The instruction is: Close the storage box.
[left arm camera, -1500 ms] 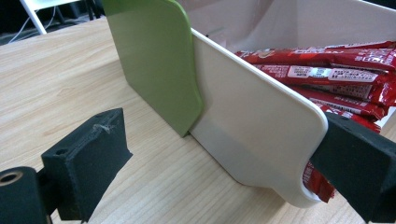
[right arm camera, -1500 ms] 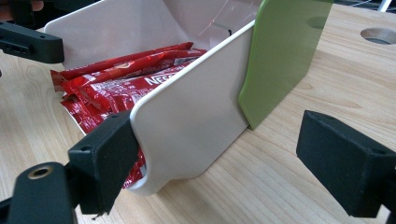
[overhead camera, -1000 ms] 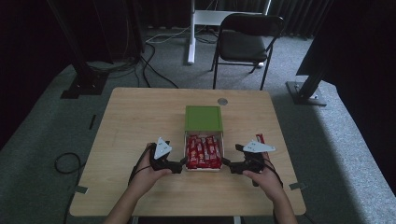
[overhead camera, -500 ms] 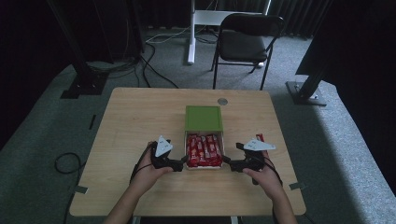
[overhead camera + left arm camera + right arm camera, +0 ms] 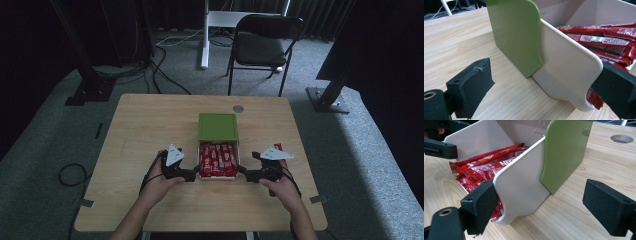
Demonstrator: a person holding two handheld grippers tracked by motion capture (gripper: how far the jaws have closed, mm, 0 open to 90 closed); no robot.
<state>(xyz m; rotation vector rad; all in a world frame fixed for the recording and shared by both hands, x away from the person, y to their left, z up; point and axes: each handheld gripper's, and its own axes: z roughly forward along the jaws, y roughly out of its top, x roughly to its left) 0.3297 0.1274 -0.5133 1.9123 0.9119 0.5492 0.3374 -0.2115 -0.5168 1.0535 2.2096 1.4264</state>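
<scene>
High view: since a second ago, both grippers edged inward; left gripper (image 5: 192,174) and right gripper (image 5: 244,173), jaws apart, straddle the tray (image 5: 564,75) walls at 9 and 3 o'clock, likely about to clamp.

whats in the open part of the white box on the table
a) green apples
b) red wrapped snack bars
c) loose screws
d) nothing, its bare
b: the left gripper view shows red wrapped bars packed inside the white box, and the high view shows the same red packs in its open half, next to the green lid.
</scene>
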